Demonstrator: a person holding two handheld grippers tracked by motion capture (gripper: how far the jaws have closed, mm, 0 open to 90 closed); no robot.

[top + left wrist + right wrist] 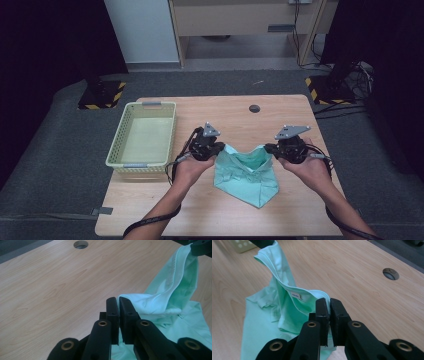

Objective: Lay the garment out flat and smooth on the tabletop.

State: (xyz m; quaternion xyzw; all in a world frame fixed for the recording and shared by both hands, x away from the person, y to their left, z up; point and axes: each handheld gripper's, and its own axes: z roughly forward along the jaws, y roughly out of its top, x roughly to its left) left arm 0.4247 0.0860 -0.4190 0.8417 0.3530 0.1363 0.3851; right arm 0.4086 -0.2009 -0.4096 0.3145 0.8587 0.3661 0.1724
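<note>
step in hand: lifting a mint-green garment (246,172) by two points of its upper edge — most likely the start of spreading or folding it, or of moving it to the basket (142,135). the left gripper (216,146) is clamped shut on the cloth's edge at 9 o'clock of the garment; the right gripper (270,148) is clamped shut on the edge at 3 o'clock. in the left gripper view the cloth (172,290) emerges at the jaw tips; the right gripper view shows the same, with the neck label (296,296) just beyond.

the garment hangs between the grippers near the table (225,107) centre, its lower point resting on the wood at 6 o'clock.

next move — judged: raise both grippers evenly and draw them apart to tension the edge, keeping the grip.

pose: both hands palm-inward, forearms entering from 6 o'clock, grippers level, tips facing each other.
</note>
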